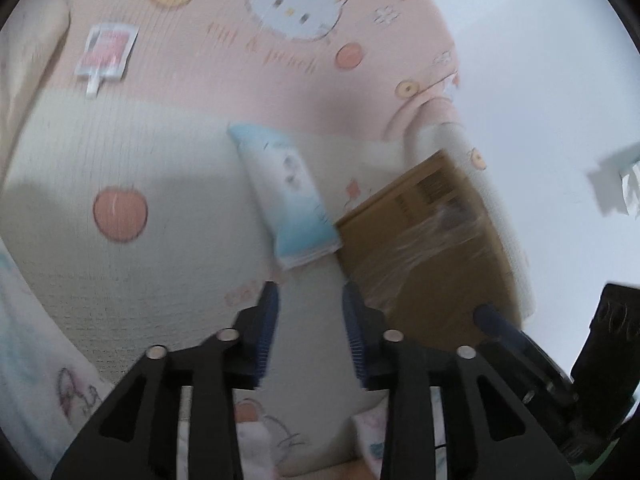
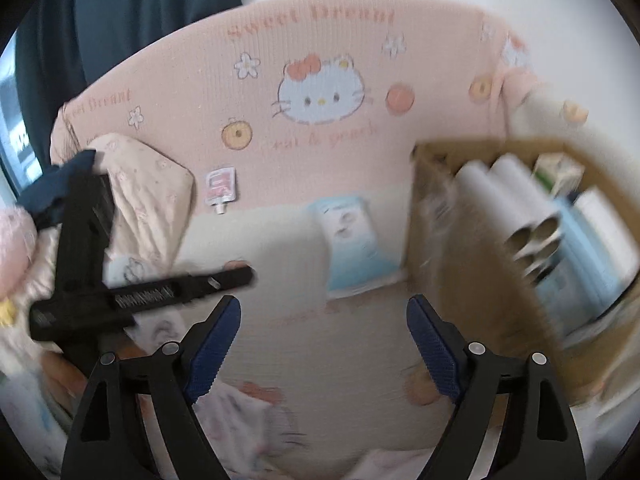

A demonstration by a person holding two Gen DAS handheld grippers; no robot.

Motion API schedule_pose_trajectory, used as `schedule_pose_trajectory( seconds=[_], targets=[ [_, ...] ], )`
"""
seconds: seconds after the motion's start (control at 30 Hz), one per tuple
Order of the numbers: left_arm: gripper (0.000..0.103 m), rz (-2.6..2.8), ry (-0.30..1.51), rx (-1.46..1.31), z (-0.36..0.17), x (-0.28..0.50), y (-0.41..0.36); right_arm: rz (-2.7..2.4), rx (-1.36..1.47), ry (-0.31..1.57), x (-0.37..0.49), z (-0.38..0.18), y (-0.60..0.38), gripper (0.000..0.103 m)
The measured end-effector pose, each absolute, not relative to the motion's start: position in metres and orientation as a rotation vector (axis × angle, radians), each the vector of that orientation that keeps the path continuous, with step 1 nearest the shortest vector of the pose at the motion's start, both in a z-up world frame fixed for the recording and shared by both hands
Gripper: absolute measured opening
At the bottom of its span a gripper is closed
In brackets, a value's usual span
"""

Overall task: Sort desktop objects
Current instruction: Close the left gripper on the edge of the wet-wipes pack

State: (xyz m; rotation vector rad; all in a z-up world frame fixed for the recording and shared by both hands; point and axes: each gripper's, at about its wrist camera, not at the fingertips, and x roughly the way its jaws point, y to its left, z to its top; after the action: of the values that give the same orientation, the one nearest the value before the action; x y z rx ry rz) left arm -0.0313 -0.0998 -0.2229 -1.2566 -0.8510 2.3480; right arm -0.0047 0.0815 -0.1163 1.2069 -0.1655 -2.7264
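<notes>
My right tool [image 2: 324,316] hangs with its blue pads wide apart and nothing between them, over a pink and cream cat-print blanket [image 2: 280,152]. Ahead lies a pale blue tissue pack [image 2: 354,244], just beside a cardboard box [image 2: 472,264] on my right that holds white paper rolls [image 2: 508,196] and other packs. Farther back lies a small red-and-white pouch [image 2: 221,189]. My left tool [image 2: 120,292] reaches in from the left, blurred.
</notes>
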Motion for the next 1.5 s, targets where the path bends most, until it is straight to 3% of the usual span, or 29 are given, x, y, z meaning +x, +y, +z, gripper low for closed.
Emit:
schedule_pose_trajectory(
  seconds=[0.03, 0.13, 0.23, 0.57, 0.9, 1.5],
  targets=[
    [0.046, 2.352, -0.826, -1.264, -0.232, -0.031, -0.101, -2.723, 1.231, -0.192, -0.009, -0.124, 0.081, 0.084],
    [0.046, 2.29, -0.9, -1.343, -0.251, -0.041, -0.105, -2.722, 1.31, -0.261, -0.022, -0.144, 0.08, 0.084],
    [0.059, 2.202, -1.032, -1.264, -0.256, -0.049, -0.111, -2.725, 1.366, -0.355, -0.035, -0.163, 0.082, 0.084],
    [0.059, 2.095, -1.217, -1.278, -0.285, -0.087, -0.115, -2.735, 1.523, -0.567, -0.079, -0.205, 0.092, 0.084],
    [0.059, 1.927, -1.419, -1.341, -0.335, -0.141, -0.111, -2.787, 1.576, -0.476, -0.117, -0.228, 0.084, 0.084],
    [0.059, 1.868, -1.548, -1.237, -0.34, -0.182, -0.113, -2.776, 1.684, -0.492, -0.154, -0.264, 0.098, 0.084]
  ],
)
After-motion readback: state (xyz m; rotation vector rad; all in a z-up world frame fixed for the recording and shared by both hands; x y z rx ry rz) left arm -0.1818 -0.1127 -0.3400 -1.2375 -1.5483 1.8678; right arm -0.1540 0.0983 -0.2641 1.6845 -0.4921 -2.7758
